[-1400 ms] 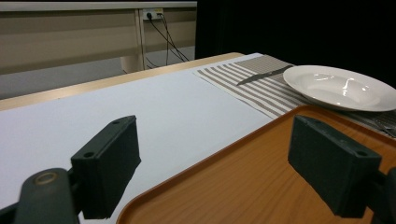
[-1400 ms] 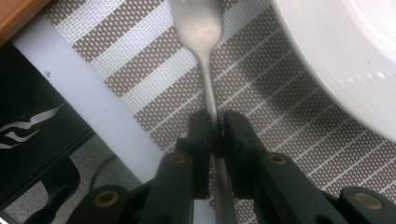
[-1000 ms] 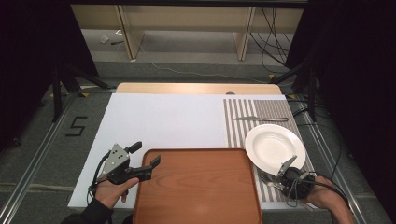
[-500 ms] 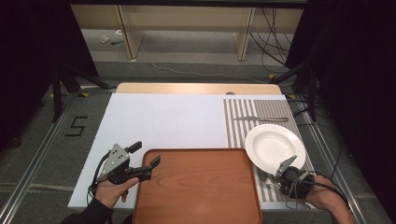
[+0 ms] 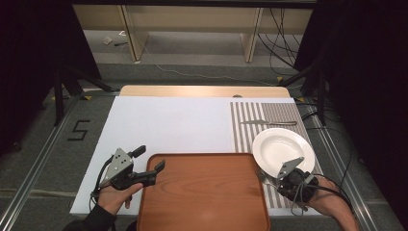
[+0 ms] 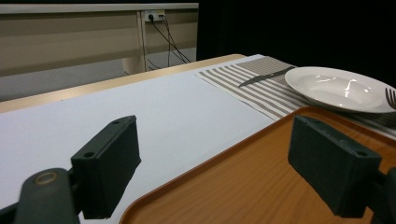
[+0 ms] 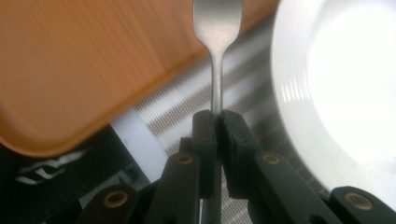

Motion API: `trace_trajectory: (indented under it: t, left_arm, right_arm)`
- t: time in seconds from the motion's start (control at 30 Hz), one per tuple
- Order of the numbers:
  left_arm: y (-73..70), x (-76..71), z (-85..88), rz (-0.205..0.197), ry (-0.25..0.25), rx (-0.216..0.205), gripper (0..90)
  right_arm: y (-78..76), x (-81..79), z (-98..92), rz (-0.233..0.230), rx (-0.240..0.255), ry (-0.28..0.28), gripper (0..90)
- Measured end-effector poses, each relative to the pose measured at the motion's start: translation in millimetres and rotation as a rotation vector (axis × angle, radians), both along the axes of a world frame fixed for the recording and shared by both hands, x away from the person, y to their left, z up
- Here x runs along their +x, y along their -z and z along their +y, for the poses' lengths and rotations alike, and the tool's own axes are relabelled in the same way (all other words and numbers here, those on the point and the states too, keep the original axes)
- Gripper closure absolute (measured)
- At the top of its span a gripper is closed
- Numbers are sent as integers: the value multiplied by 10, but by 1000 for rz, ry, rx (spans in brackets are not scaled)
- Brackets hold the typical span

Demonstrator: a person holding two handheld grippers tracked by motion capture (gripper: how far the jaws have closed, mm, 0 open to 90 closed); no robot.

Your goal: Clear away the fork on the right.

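1. Dark curtains and a pale shelf unit (image 5: 192,26) stand behind a table (image 5: 202,90) covered by a white sheet (image 5: 168,125), with a striped placemat (image 5: 245,132) on its right part.
2. Nipped between the pressed-together jaws of the right gripper (image 7: 218,116) is a fork (image 7: 217,28); its handle runs up from the jaws and its head, seen in the right gripper view, lies over the edge of the wooden tray (image 7: 84,60).
3. From the high view, the right gripper (image 5: 269,179) sits at the near right of the table, held by the person's right hand (image 5: 332,202), with the fork's head (image 5: 260,175) just at the tray's right edge (image 5: 260,192).
4. Just beside that gripper lies a white plate (image 5: 284,147) on the placemat; in the right gripper view the plate (image 7: 336,84) fills the right side, apart from the fork.
5. Beyond the plate a knife (image 5: 267,122) lies across the stripes, well apart from the fork.
6. On the other side, the left gripper (image 5: 146,166) is held by the left hand (image 5: 113,197) at the tray's near left corner, its jaws spread wide and holding nothing.
7. Seen from the left gripper view, one jaw stands over the white sheet (image 6: 140,107) and the other over the tray (image 6: 243,186); the plate (image 6: 341,88), the knife (image 6: 266,77) and the fork tines (image 6: 390,97) show farther off.
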State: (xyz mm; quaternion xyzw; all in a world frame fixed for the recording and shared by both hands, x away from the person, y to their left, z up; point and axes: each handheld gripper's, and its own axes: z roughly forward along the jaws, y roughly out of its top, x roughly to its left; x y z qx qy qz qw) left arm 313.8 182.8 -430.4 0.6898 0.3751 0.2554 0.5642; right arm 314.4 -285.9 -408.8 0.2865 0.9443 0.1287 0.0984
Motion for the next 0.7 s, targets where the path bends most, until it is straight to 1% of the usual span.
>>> trace_trajectory:
  t: [0.03,0.1,0.2,0.43,0.47,0.57,0.63,0.7]
  left_arm:
    - [-1,0,0,0,0,-1,163]
    - [-2,1,2,-2,-1,-2,163]
    - [-2,2,3,-2,-1,-3,163]
    - [-3,1,-1,-2,0,0,163]
    - [-4,0,0,-3,0,0,163]
    - [-3,3,3,-2,-1,-1,163]
    - [-3,4,2,-3,-2,-3,163]
    - [-2,3,0,-2,0,0,163]
  right_arm:
    - [-14,5,17,-11,12,-11,848]
    - [-43,3,64,-22,42,-14,849]
    - [-54,8,106,-31,47,-15,848]
    - [-66,19,198,-33,72,-23,849]
    - [-72,24,248,-30,81,-27,848]
    - [-85,41,316,-26,103,-31,848]
    - [-89,45,337,-25,108,-32,848]
    - [-110,57,434,-19,136,-46,848]
